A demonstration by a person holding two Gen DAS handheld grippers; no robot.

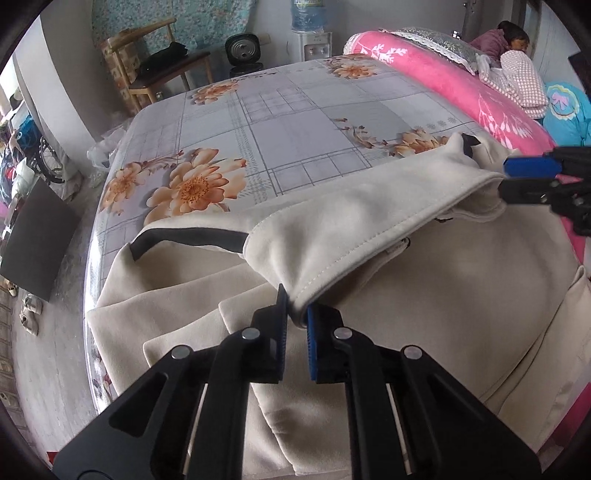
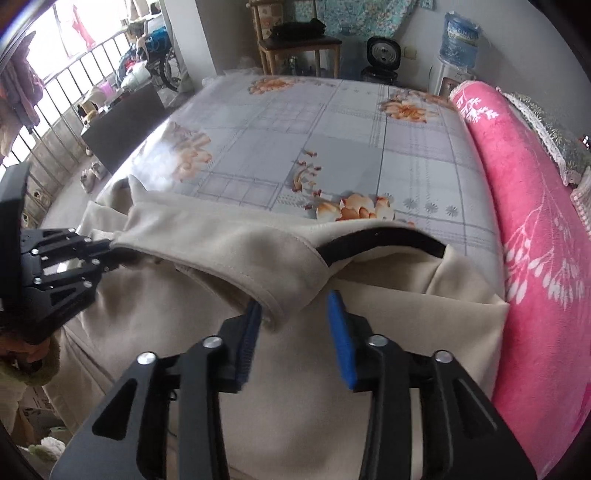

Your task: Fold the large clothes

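A large cream coat [image 1: 424, 295] with a dark collar band [image 1: 184, 236] lies on the near end of a bed with a floral sheet [image 1: 280, 122]. One cream sleeve [image 1: 351, 221] is lifted across the coat. My left gripper [image 1: 297, 314] is shut on the sleeve's stitched cuff edge. My right gripper [image 2: 295, 314] is open, its fingers either side of the sleeve's other end [image 2: 273, 295], which droops between them. In the left wrist view the right gripper [image 1: 517, 181] shows at the far right. In the right wrist view the left gripper [image 2: 107, 251] shows at the left, pinching the cloth.
A pink blanket [image 1: 461, 85] runs along the bed's right side, with a person [image 1: 513, 40] lying beyond it. A wooden chair [image 1: 162, 70], a fan [image 1: 242, 48] and a water dispenser [image 1: 310, 33] stand past the bed's far end. A dark board [image 1: 37, 240] leans at the left.
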